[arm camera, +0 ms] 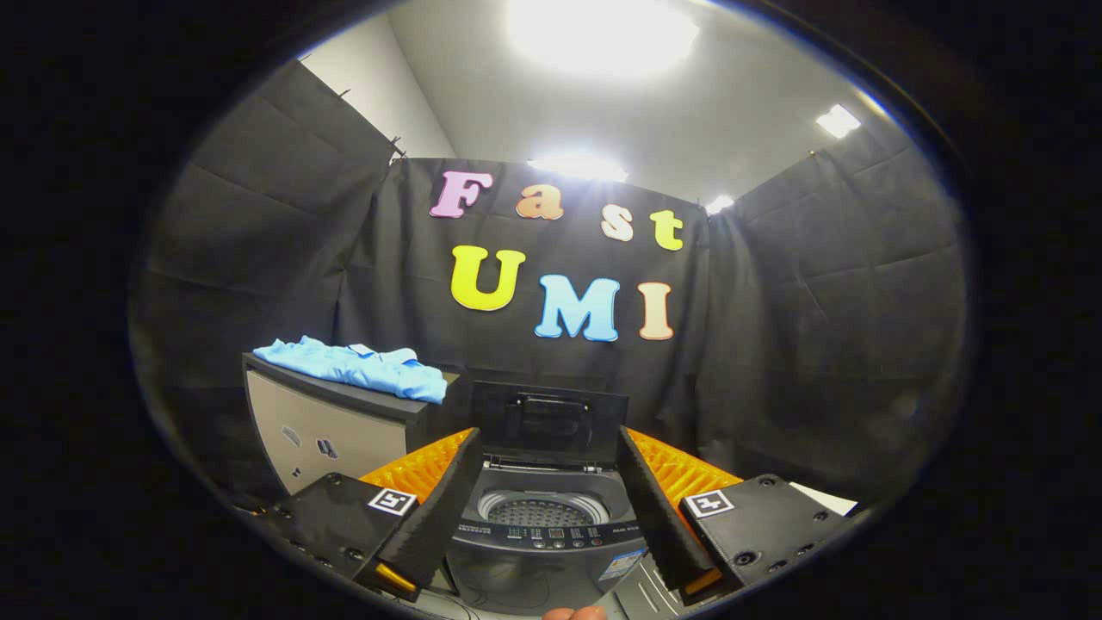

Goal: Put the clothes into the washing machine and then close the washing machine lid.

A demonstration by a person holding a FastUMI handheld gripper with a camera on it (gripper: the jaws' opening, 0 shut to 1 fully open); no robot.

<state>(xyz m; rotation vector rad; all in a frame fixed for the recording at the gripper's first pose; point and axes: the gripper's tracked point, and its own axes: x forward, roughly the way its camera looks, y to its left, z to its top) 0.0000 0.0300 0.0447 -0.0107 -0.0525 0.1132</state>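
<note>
Now tongs (545, 482) hanging spread wide, gripping nothing, framing washing machine (544, 534); lid (548, 424) standing raised behind drum; blue clothes (357, 366) lying on table (336, 426) left of washing machine.

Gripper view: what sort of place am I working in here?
Likely a staged laundry corner in a cloth-walled booth. A top-loading washing machine stands ahead with its lid raised, blue clothes lie on a cabinet beside it, and the tool is open, holding nothing.
</note>
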